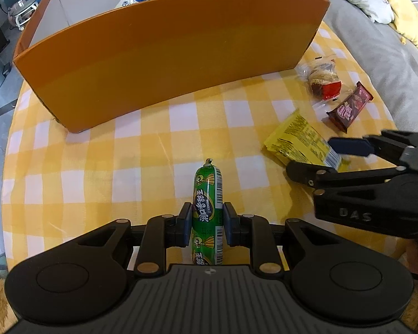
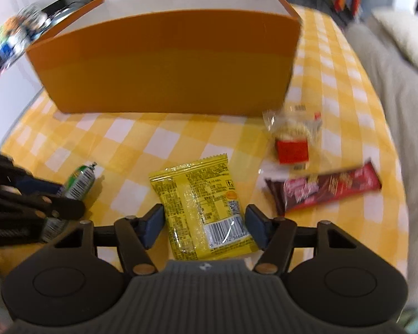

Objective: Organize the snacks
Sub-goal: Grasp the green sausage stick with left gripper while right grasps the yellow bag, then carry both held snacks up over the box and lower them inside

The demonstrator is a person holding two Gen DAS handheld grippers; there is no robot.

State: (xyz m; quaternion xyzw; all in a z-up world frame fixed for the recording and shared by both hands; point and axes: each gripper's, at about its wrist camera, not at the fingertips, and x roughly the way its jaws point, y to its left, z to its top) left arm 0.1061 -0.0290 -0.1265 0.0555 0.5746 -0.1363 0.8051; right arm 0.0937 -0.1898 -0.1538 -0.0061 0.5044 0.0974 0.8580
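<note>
From the left wrist we saw our left gripper (image 1: pixel 206 220) clenched on the green sausage (image 1: pixel 207 211) lying on the bench (image 1: pixel 97 167); we judged a straight lift toward the orange box (image 1: pixel 167 64) best. From the right wrist, our right gripper (image 2: pixel 204 224) stood released, straddling the yellow packet (image 2: pixel 203 208); we should close squarely across it.

Between the left jaws, the green sausage (image 1: pixel 207 211) wrapper reads "润口香甜王". The right gripper (image 1: pixel 320 158) body carries raised letters "DAS". Print on the yellow packet (image 2: pixel 206 208) between the right jaws is too small to read.
</note>
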